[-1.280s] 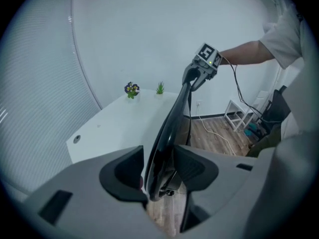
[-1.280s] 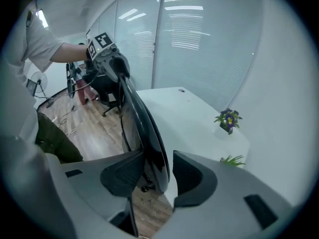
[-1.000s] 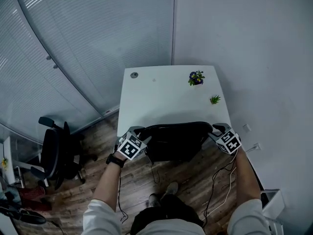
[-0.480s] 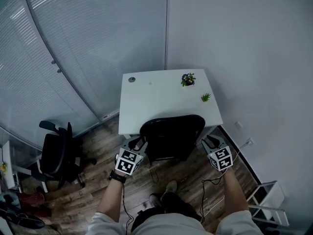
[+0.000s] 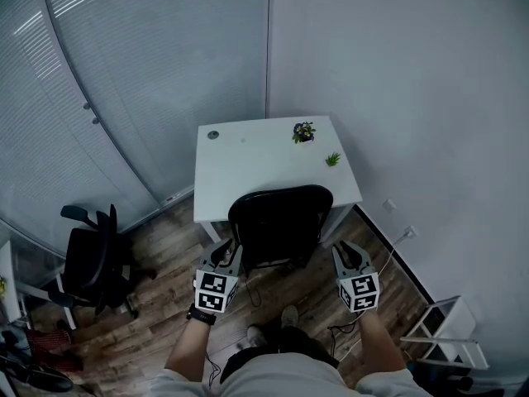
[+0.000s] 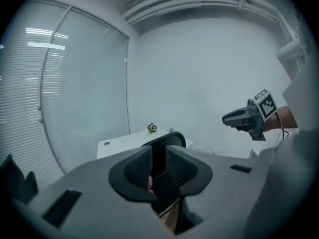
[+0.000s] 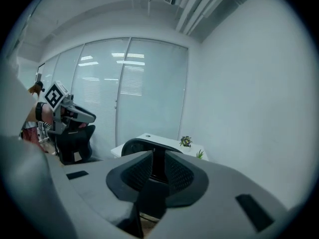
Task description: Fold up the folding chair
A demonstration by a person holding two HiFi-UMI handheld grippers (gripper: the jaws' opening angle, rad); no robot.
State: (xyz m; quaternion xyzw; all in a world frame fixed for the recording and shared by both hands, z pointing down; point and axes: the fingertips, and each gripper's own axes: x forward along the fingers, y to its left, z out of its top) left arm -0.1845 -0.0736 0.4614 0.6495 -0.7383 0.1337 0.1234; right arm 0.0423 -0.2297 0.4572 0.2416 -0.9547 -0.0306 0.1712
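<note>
The black folding chair (image 5: 279, 222) stands at the near edge of the white table (image 5: 248, 172), its back towards me. It also shows ahead in the left gripper view (image 6: 172, 139) and the right gripper view (image 7: 139, 145). My left gripper (image 5: 227, 252) hovers off the chair's left side, apart from it. My right gripper (image 5: 344, 251) hovers off its right side, also apart. Both pairs of jaws have just been closing and stand at a narrow gap, left (image 6: 158, 159) and right (image 7: 158, 164), with nothing between them.
Two small potted plants (image 5: 303, 132) (image 5: 332, 160) stand on the table's far right. A black office chair (image 5: 91, 259) is at the left by the glass wall. A white rack (image 5: 450, 333) stands at the right wall. Cables (image 5: 347, 329) lie on the wooden floor.
Both grippers have come off the top corners of the chair's back and drawn back towards me. The chair now stands free between them.
</note>
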